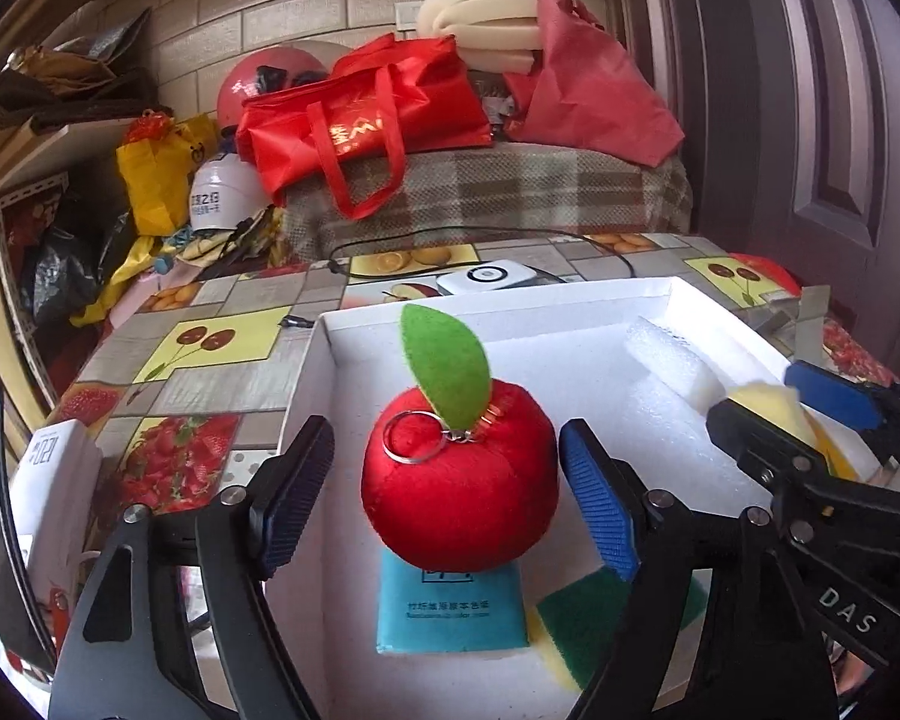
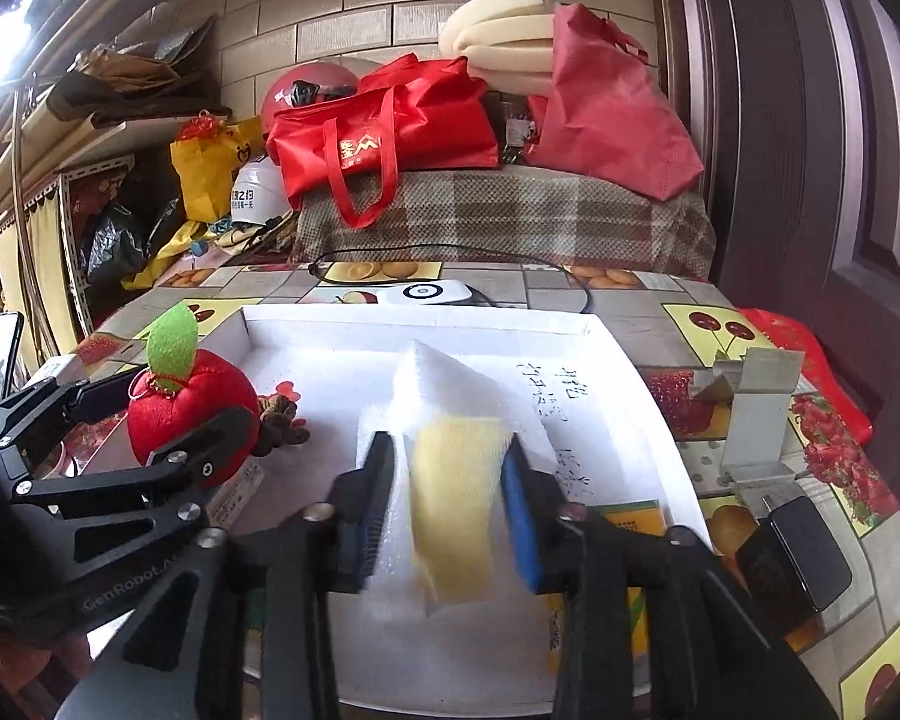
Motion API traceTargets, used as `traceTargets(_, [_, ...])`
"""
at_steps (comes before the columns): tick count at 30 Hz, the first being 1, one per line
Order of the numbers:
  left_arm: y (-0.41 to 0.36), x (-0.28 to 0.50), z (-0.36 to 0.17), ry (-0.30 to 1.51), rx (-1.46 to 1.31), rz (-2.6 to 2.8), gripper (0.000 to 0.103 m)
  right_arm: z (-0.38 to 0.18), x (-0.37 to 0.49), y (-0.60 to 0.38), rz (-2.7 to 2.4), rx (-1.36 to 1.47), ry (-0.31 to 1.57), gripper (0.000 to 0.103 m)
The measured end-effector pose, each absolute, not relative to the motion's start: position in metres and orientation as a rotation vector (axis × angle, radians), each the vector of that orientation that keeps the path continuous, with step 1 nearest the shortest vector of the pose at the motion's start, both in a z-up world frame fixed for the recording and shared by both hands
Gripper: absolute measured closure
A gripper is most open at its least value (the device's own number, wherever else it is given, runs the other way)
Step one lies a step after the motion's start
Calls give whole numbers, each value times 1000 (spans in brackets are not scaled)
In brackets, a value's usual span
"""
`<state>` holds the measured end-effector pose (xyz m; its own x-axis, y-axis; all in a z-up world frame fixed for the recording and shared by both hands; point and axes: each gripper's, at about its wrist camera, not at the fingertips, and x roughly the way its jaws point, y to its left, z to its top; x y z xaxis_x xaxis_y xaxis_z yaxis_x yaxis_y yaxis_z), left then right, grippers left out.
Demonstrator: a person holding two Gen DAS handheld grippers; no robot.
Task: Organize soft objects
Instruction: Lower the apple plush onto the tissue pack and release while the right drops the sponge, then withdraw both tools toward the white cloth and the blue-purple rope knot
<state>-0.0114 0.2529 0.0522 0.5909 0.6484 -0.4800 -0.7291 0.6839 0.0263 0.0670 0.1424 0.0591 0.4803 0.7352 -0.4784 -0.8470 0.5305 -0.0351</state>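
The plush apple (image 1: 459, 474) sits in the white tray (image 1: 390, 315) on the bench (image 1: 222, 384), perched on a blue packet (image 1: 450, 612) near the tray's near edge. The left tool (image 1: 447, 489) straddles it with its pads spread wide on either side and clear of the plush. It grips nothing, and looks lined up either to close on the apple or to back off from it.

The right tool (image 2: 450, 498) has a yellow sponge (image 2: 453, 504) between its pads, over the right part of the tray beside a white foam block (image 2: 444, 384). The blue pad on the right touches the sponge; a sliver of white shows beside the left pad, so I cannot tell if the grip is firm. Holding it above the tray suggests it is being set down beside the foam.

A green and yellow scouring pad (image 1: 570, 618) lies half hidden behind the left tool's finger. The right view is motion-blurred around the sponge, and handwriting (image 2: 564, 414) on the tray floor is unreadable. A small brown thing (image 2: 279, 414) behind the apple is too unclear to name.
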Motion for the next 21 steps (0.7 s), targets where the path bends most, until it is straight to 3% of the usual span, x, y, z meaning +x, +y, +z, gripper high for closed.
traceTargets(1, [256, -15, 52, 474, -199, 812, 18, 60, 68, 140, 977, -271, 436, 29])
traceTargets(3, [260, -19, 52, 463, -229, 825, 2, 60, 73, 136, 962, -242, 441, 13])
traceTargets(6, [260, -20, 53, 454, -237, 830, 0, 62, 74, 132, 957, -219, 432, 1])
traceTargets(21, [242, -30, 60, 361, -163, 845, 0, 65, 61, 118, 923, -200, 358, 0])
